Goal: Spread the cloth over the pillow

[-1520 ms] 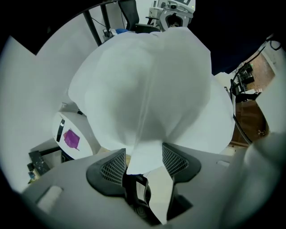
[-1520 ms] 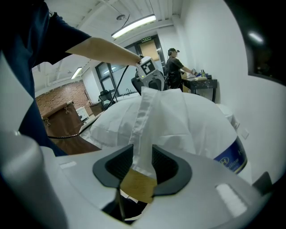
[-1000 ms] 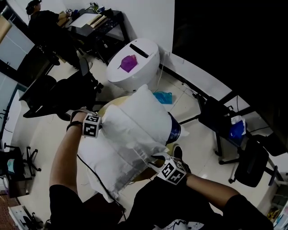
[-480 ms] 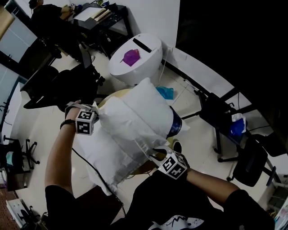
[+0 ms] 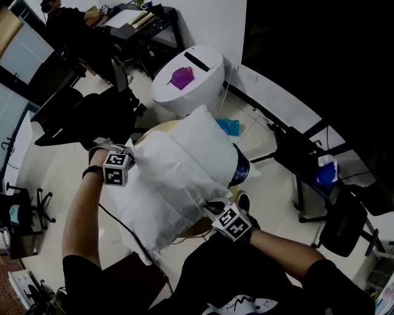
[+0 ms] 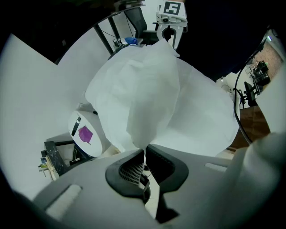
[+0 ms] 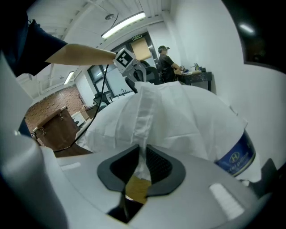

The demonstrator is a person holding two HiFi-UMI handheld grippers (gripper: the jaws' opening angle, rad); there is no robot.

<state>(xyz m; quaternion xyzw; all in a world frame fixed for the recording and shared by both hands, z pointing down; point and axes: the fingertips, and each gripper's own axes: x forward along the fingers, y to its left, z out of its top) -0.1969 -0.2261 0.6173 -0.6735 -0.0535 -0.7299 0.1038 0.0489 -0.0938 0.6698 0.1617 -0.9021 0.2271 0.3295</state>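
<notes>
A white cloth lies draped over a white pillow on a small round table. The pillow's blue printed end sticks out at the right. My left gripper points down and is shut on a bunched corner of the cloth at its left side, pads pinching the fold. At the near edge, my right gripper has just been closing its jaws, and they now grip the cloth's hemmed edge. That hem runs into the narrow gap between them.
Behind the table stands a white round bin with a purple thing on top. A blue bag lies on the floor. A black desk frame and chair are at the right, office chairs at the left. A person sits far back.
The left gripper has lifted its cloth corner a little, up and to the left. The right gripper has edged in against the cloth's near edge.
</notes>
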